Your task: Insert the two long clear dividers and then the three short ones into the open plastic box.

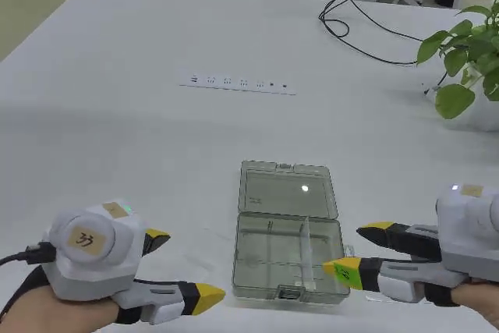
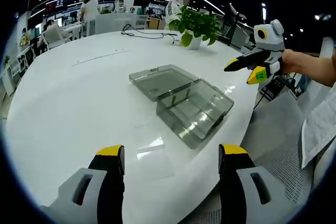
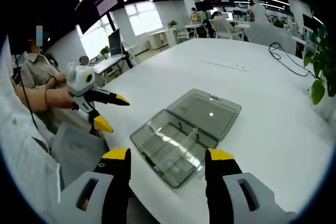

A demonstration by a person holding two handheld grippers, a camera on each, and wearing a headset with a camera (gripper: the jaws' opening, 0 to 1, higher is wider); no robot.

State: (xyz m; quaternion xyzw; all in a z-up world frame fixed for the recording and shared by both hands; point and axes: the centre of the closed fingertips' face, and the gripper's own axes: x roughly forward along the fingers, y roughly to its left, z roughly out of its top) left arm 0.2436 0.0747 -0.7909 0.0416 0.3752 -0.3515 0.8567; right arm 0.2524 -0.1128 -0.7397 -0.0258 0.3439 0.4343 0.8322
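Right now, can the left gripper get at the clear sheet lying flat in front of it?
Probably yes: the left gripper is open, and the clear sheet lies on bare table just ahead of its jaws, short of the plastic box. The right gripper is off beyond the box.

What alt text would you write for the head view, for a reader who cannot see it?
An open clear plastic box holding one divider sits on a white table, between the left gripper and right gripper, both open.
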